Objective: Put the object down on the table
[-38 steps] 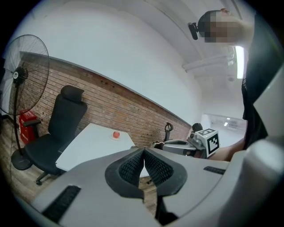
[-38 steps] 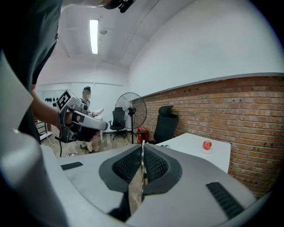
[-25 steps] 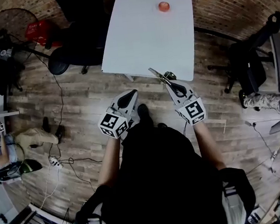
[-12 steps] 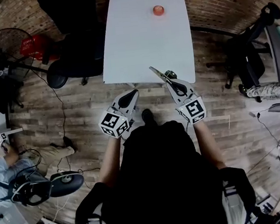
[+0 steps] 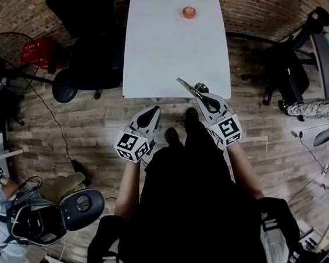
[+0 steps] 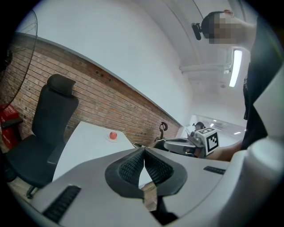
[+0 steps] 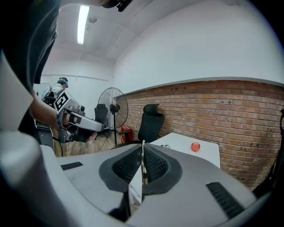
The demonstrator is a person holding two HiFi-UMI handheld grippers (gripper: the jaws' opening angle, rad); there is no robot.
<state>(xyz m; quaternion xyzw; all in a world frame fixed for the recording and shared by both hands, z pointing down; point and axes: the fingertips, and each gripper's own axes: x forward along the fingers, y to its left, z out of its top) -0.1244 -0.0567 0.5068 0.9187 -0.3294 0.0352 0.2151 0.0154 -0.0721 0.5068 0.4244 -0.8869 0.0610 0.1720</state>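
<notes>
Shoe (image 5: 191, 114) fwd, object (image 5: 185, 86) near table (image 5: 166, 93) edge

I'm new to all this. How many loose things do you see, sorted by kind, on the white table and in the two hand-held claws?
Red round thing, on the table: 1
Thin metal blade, gripped in the right gripper: 1
Left gripper, shut on nothing: 0
Total: 2

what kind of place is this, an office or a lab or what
Probably an office or lab room used as a work space. A brick wall runs behind a plain white table, a black office chair stands beside it, and a standing fan is on the wood floor.
</notes>
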